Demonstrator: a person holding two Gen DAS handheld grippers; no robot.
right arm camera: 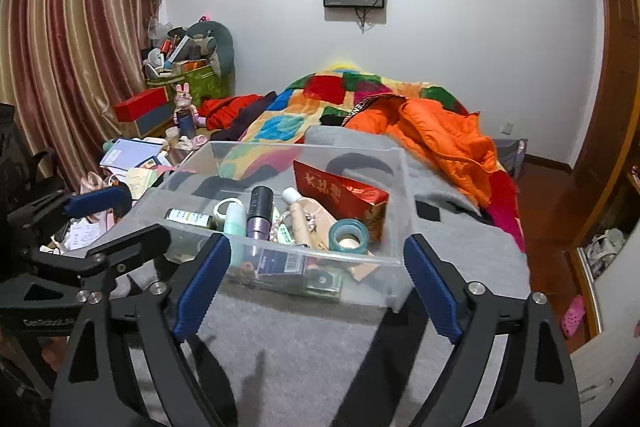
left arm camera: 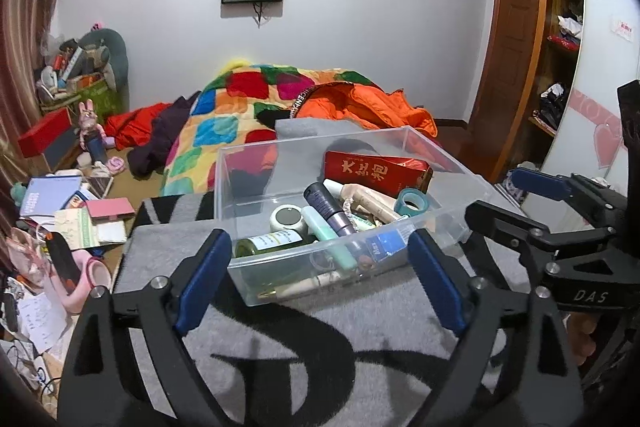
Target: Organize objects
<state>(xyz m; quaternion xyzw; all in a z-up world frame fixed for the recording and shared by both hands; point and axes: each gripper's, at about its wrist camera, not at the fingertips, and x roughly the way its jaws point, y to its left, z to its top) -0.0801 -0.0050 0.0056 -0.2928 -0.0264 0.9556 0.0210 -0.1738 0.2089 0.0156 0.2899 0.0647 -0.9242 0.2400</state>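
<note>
Clear plastic bin at frame centre on grey blanket, holding red packet, tape roll, cosmetic tubes. Left gripper and right gripper both spread wide, empty, short of near wall. Judgement: bin looks filled; retreat level, avoid nudging wall.

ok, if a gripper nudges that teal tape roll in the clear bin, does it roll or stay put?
The teal tape roll lies nearly flat, hole up, so it would likely slide, not roll. It leans against the red packet and the clear bin wall, which probably hem it in. It looks light and stiff.
</note>
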